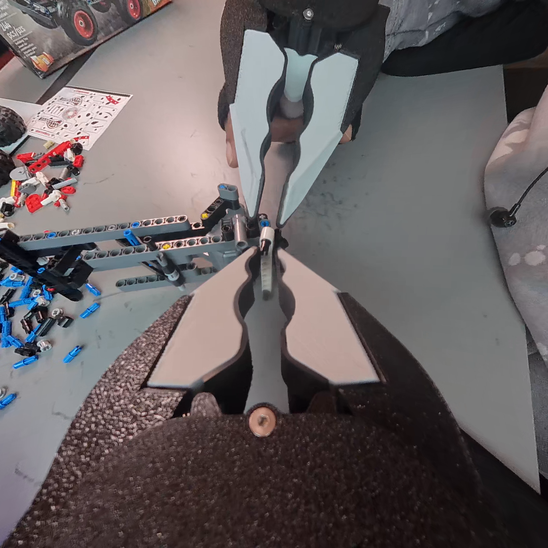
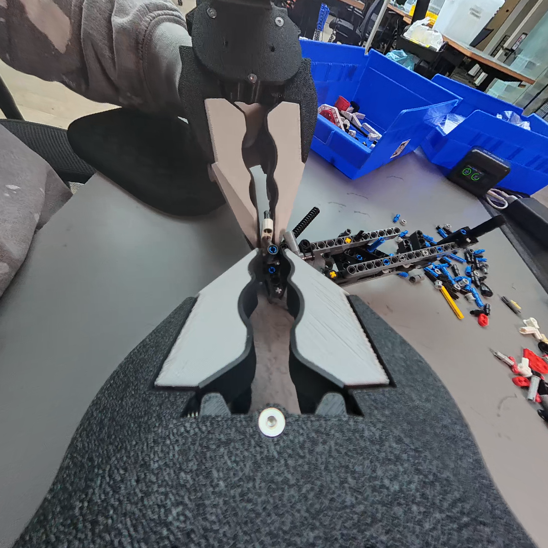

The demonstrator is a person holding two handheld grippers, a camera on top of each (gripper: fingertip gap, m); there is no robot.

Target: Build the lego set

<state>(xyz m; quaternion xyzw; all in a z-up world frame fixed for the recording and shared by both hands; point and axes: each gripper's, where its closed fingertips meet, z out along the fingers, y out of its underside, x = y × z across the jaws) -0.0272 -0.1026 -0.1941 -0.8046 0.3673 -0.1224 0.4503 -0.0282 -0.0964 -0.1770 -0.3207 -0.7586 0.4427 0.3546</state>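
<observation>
The grey and black Lego chassis [image 1: 118,234] lies on the grey table [image 1: 385,267], its near end raised between both grippers. My left gripper [image 1: 266,250] is shut on a small white connector with a pale axle [image 1: 266,237] and holds it against the chassis end. My right gripper [image 2: 270,252] is shut on the black beam with blue pins [image 2: 272,272] at that same end. In the left wrist view the right gripper [image 1: 267,222] comes from the top, tip to tip with mine. In the right wrist view the left gripper [image 2: 267,238] holds the connector [image 2: 267,231]; the chassis [image 2: 385,261] runs off to the right.
Loose blue pins [image 1: 26,311] and red parts [image 1: 44,178] lie left of the chassis, with a sticker sheet [image 1: 80,115], black tyres [image 1: 9,124] and the set's box [image 1: 59,29]. Blue bins [image 2: 370,118] and a black device [image 2: 477,172] stand behind. A black spring [image 2: 307,221] sticks up from the chassis. The grippers are tip to tip, or close to it.
</observation>
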